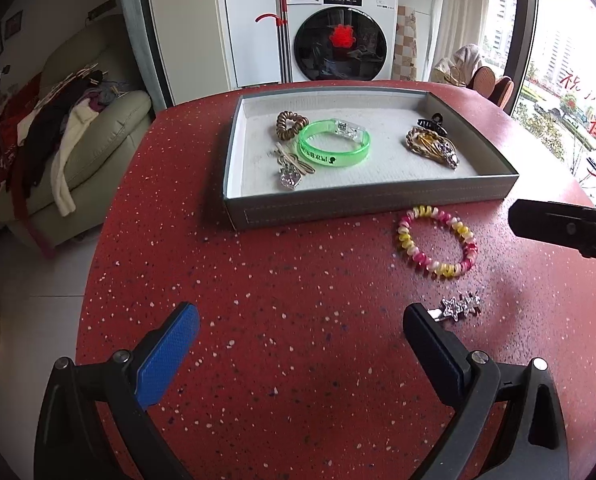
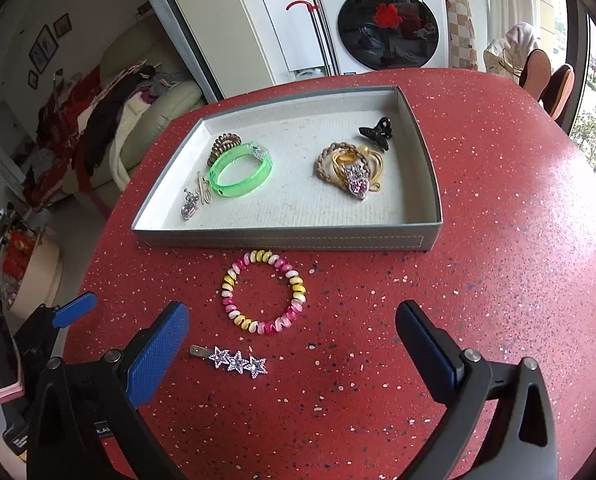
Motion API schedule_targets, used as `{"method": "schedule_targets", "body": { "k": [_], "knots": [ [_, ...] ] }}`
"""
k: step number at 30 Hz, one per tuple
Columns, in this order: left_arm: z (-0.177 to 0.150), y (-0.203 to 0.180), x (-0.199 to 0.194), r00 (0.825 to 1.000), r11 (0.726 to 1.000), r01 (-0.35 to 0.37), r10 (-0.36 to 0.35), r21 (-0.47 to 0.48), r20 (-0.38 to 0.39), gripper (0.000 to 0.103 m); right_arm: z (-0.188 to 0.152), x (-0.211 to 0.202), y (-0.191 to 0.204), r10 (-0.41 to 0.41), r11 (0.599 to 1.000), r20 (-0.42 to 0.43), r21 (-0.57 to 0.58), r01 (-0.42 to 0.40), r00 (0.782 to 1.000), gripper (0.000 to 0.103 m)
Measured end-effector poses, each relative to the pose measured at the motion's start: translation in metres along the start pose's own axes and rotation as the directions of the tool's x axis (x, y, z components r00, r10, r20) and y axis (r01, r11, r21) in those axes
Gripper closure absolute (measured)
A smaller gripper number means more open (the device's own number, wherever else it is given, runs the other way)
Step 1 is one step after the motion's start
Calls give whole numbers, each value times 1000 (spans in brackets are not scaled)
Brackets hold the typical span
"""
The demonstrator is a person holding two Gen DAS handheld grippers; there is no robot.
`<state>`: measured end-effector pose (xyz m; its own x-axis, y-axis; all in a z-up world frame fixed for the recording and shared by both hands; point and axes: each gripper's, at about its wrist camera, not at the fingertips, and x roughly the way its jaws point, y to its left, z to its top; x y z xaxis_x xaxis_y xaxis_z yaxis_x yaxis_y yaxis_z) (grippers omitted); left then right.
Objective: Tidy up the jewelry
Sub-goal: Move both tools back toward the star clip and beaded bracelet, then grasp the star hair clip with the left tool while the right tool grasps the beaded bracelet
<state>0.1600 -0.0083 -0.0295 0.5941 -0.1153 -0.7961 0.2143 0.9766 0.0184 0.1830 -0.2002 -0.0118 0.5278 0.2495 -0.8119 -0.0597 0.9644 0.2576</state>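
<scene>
The left gripper [image 1: 300,340] hovers over the red table [image 1: 258,280], jaws spread wide with nothing between them, its blue-padded fingers [image 1: 170,356] level. The right gripper [image 2: 292,344] hovers over the same table, to the right of the left one, jaws likewise wide apart and empty.

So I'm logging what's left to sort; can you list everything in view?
tray: 1, grey, on table
green bangle: 1, in tray, left
brown coil tie: 1, in tray, behind bangle
crystal charm: 1, silver, tray front left
black claw clip: 1, tray right
gold chain pile: 1, tray right
spiral bracelet: 1, pink, yellow, white, on table before tray
star hair clip: 1, silver, on table, nearest
table: 1, red speckled
washing machine: 1, white, behind
sofa: 1, cream, clothes piled
left gripper: open, empty
right gripper: open, empty
</scene>
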Motion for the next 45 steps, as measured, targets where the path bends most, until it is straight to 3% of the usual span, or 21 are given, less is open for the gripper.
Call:
{"method": "schedule_targets", "body": {
  "k": [8, 13, 21, 29, 33, 42, 45],
  "knots": [
    [-14, -20, -6, 999, 997, 31, -32, 67, 17, 0, -3, 19, -1, -64, 998, -37, -30, 63, 997, 0],
    [-13, -31, -6, 998, 991, 52, -55, 120, 22, 0, 1, 33, 4, -77, 994, -64, -82, 72, 995, 28],
    [-6, -44, -5, 995, 969, 92, -100, 227, 26, 0, 8, 46, 17, -106, 977, -73, -195, 90, 992, 45],
    [-2, -67, -4, 986, 915, 139, -163, 378, 33, 0, 8, 49, 28, -151, 951, -75, -283, 124, 986, 64],
    [-2, -73, -3, 983, 899, 152, -179, 412, 29, 0, 9, 49, 31, -152, 944, -84, -306, 120, 985, 93],
    [6, -69, 4, 977, 897, 195, -214, 396, 3, 0, 10, 38, 11, -125, 972, -62, -208, 109, 990, 93],
    [8, -74, 9, 974, 884, 213, -223, 416, -24, 8, 9, 31, 3, -125, 976, -54, -188, 113, 991, 93]
  ]
}}
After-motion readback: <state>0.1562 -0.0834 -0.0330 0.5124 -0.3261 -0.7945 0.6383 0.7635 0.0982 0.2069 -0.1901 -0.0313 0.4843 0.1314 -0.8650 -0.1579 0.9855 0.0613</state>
